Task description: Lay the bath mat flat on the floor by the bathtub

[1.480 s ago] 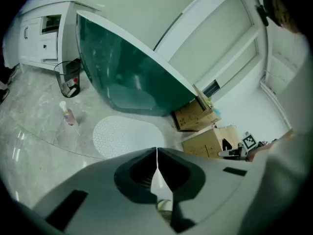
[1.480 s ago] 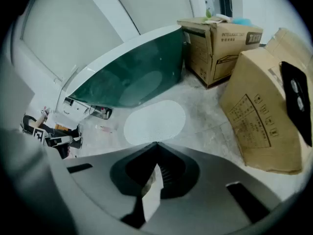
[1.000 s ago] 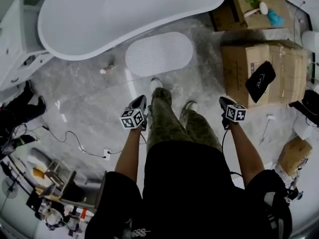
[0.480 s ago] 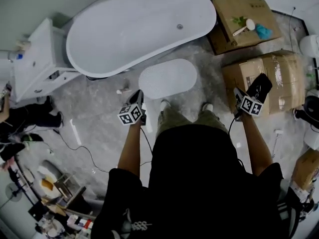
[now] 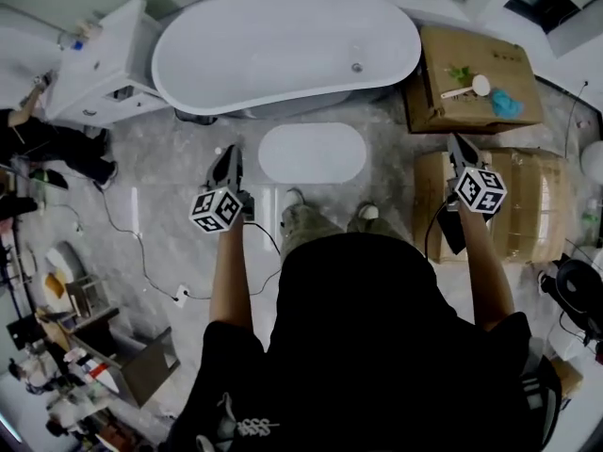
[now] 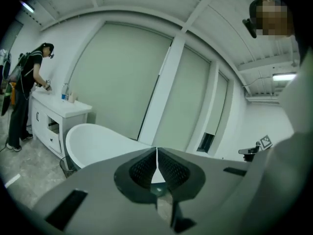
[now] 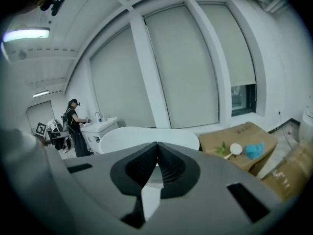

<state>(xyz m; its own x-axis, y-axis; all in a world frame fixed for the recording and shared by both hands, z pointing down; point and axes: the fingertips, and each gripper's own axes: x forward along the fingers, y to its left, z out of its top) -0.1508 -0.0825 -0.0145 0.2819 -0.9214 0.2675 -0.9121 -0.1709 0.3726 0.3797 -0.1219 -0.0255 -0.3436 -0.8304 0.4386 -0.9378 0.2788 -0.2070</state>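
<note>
Well, my left tongs [image 5: 228, 152] and my right tongs [image 5: 455, 141] are both closed tight with nothing in them, held out in front of me. Between them, farther out, the white oval bath mat [image 5: 312, 153] lies flat on the floor [image 5: 160, 243], just beside the long side of the bathtub [image 5: 283, 50].

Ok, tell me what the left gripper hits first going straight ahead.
Probably the bathtub: the left gripper has its closed tips lined up with its rim, nothing visibly between, though depth is unclear.
</note>
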